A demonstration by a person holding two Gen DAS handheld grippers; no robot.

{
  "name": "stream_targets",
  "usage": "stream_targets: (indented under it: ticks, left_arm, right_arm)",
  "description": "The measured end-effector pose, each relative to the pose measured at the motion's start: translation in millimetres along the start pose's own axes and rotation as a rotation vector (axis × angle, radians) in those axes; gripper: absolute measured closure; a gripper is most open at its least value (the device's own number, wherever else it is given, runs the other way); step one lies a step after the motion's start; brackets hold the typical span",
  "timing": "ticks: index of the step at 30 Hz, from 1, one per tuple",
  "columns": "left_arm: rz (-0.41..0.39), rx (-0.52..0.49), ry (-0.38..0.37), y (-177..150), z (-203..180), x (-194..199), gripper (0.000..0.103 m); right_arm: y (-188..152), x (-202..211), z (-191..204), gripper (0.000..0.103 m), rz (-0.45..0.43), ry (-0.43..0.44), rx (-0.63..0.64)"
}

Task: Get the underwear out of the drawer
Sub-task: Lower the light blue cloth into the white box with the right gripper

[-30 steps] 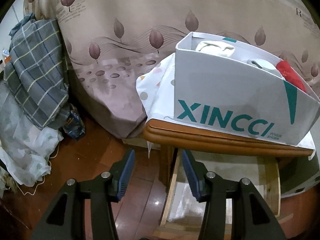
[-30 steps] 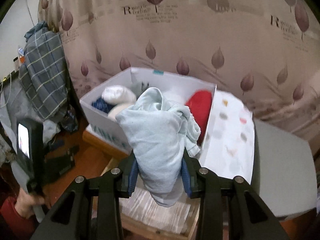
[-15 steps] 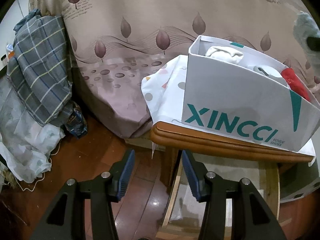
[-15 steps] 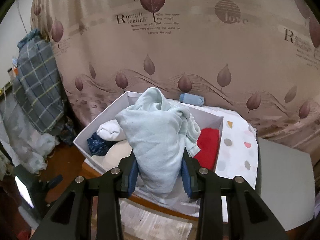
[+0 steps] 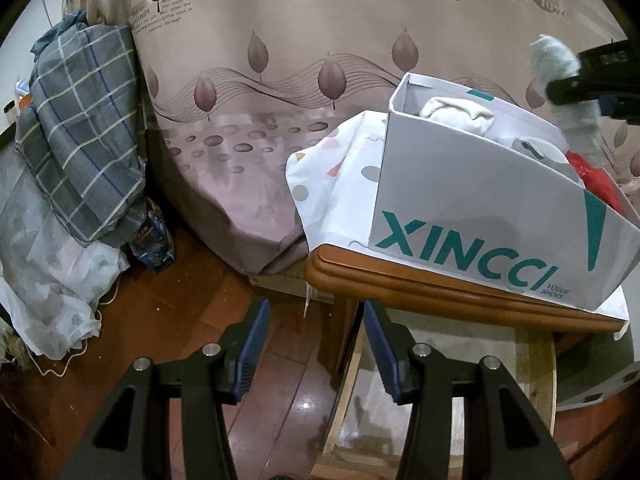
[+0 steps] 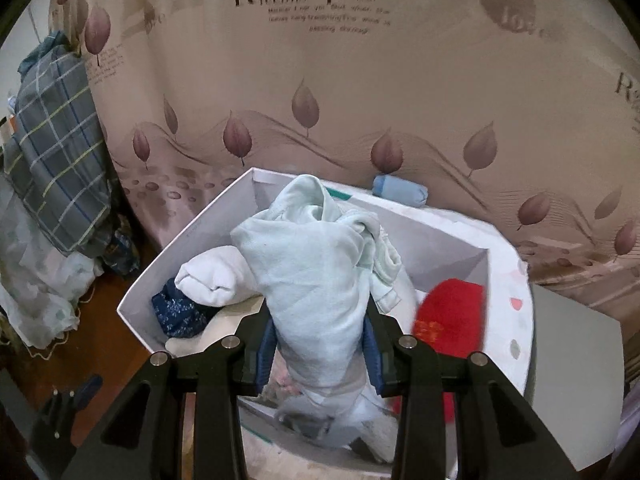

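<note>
The right gripper (image 6: pixel 320 344) is clamped on a pale mint underwear (image 6: pixel 320 280) bundle, which is bunched between the pads with its tail dangling below. Right under and ahead of it sits the white box (image 6: pixel 192 236) serving as the drawer, with a white roll (image 6: pixel 212 280) to the left and a red piece (image 6: pixel 452 316) to the right. I'd lift straight up so the tail doesn't drag anything out. The left gripper (image 5: pixel 316 340) hangs open and empty, low beside the table (image 5: pixel 440 284).
</note>
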State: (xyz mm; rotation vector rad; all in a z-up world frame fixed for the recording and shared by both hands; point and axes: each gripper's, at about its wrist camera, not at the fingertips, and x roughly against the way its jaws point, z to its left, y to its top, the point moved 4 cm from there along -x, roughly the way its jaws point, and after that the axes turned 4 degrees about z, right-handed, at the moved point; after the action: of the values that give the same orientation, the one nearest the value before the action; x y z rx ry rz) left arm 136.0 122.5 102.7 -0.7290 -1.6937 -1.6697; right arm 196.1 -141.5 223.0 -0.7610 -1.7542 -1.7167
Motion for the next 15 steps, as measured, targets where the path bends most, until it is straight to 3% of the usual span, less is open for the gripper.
stream_targets:
  ticks: [15]
  left_arm:
    - [0.007, 0.0, 0.0, -1, -1, -1, 0.053]
  right_arm:
    - [-1, -66, 23, 0.066, 0.097, -0.032, 0.039]
